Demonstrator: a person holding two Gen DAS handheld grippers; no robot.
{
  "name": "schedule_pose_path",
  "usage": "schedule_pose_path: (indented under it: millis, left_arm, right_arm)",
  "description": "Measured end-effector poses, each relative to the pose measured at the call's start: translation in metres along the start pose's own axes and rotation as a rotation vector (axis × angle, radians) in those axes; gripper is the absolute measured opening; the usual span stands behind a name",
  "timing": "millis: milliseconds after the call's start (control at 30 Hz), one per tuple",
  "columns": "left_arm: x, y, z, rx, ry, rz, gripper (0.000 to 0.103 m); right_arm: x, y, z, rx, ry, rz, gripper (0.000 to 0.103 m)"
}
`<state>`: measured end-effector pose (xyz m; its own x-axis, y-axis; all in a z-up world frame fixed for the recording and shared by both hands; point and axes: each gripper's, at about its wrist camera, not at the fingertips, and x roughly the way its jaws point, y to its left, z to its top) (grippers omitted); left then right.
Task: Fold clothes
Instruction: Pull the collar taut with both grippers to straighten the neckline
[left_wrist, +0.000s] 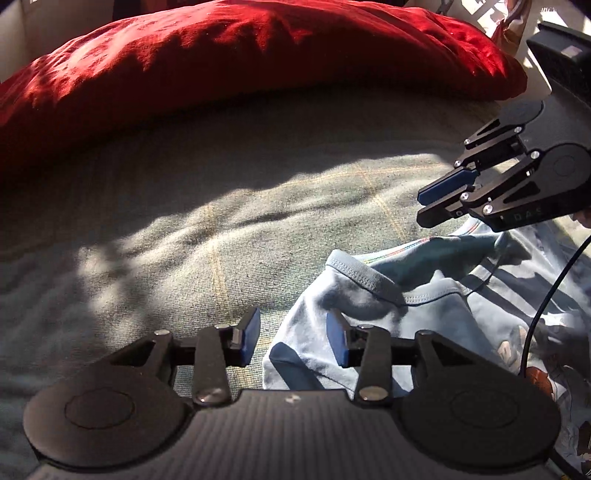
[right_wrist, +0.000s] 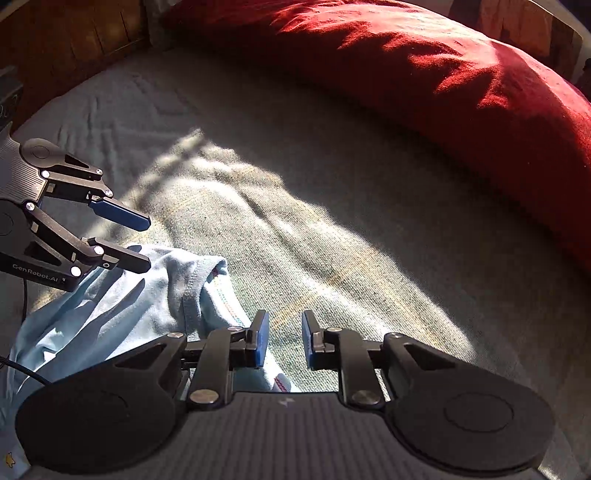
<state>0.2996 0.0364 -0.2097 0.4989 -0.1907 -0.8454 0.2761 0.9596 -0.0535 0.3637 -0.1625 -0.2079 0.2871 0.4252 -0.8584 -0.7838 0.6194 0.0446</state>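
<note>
Left wrist view first: the left gripper (left_wrist: 293, 341) hangs with its jaws wide and nothing between them, right over the near corner of the light blue T-shirt (left_wrist: 436, 317). The shirt lies crumpled on the grey-green bedspread (left_wrist: 184, 236), well on the near side of the red pillow (left_wrist: 240, 55). Its ribbed collar (left_wrist: 365, 277) is turned up and rolled, a coloured seam shows at the rim, and part of a print shows toward the lower right. The right gripper (left_wrist: 424, 208) floats above the shirt's far edge, on the pillow side, with jaws a little apart and empty. My worry here is the black cable (left_wrist: 543, 310) draped across the shirt: a lift could drag cloth and cord together. Closing on the bunched corner might also catch two layers, so the shirt would not spread flat.

Right wrist view: the right gripper (right_wrist: 284, 341) stands with a narrow open gap, gripping nothing, and its left finger sits over the shirt's edge, still far short of the pillow (right_wrist: 461, 85). The T-shirt (right_wrist: 110, 306) is heaped in soft folds with its collar (right_wrist: 195, 284) standing up. The left gripper (right_wrist: 147, 243) hovers wide above the heap. Hard sun and shadow across the bedspread (right_wrist: 314, 221) could hide where the hem really lies, inviting a missed pinch.
</note>
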Motion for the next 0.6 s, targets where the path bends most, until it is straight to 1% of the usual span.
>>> schedule_pose_path:
  millis: [33,100,167,267,333,433,467,500,567,600]
  left_arm:
    - [0.001,0.001,0.000,-0.005,-0.001,0.002,0.040]
    - [0.002,0.002,0.000,-0.014,-0.003,0.006,0.040]
    - [0.002,0.000,-0.001,-0.004,-0.009,0.001,0.040]
    - [0.003,-0.004,-0.005,0.032,-0.004,0.011,0.041]
    - [0.002,-0.005,-0.007,0.045,-0.006,0.009,0.041]
    - [0.003,-0.003,-0.009,0.036,-0.004,-0.007,0.041]
    - [0.004,-0.001,-0.009,0.032,-0.001,-0.012,0.040]
    - [0.005,0.000,-0.009,0.032,0.000,-0.016,0.040]
    - [0.007,0.000,-0.006,0.044,-0.009,-0.024,0.038]
    - [0.008,0.002,-0.003,0.052,-0.021,-0.032,0.036]
  right_arm:
    - [0.002,0.003,0.000,-0.027,0.007,-0.023,0.022]
    - [0.013,0.009,-0.003,-0.082,0.055,-0.022,0.021]
    - [0.016,0.020,-0.010,-0.139,0.069,0.007,0.022]
    - [0.015,0.033,-0.019,-0.202,0.067,-0.012,0.024]
    - [0.010,0.035,-0.021,-0.207,0.050,-0.030,0.024]
    - [0.007,0.033,-0.021,-0.202,0.052,-0.012,0.026]
    - [0.005,0.032,-0.021,-0.201,0.053,-0.006,0.029]
    - [0.004,0.031,-0.022,-0.200,0.053,0.000,0.030]
    - [0.002,0.030,-0.022,-0.197,0.055,0.012,0.030]
    - [0.000,0.029,-0.022,-0.195,0.055,0.018,0.030]
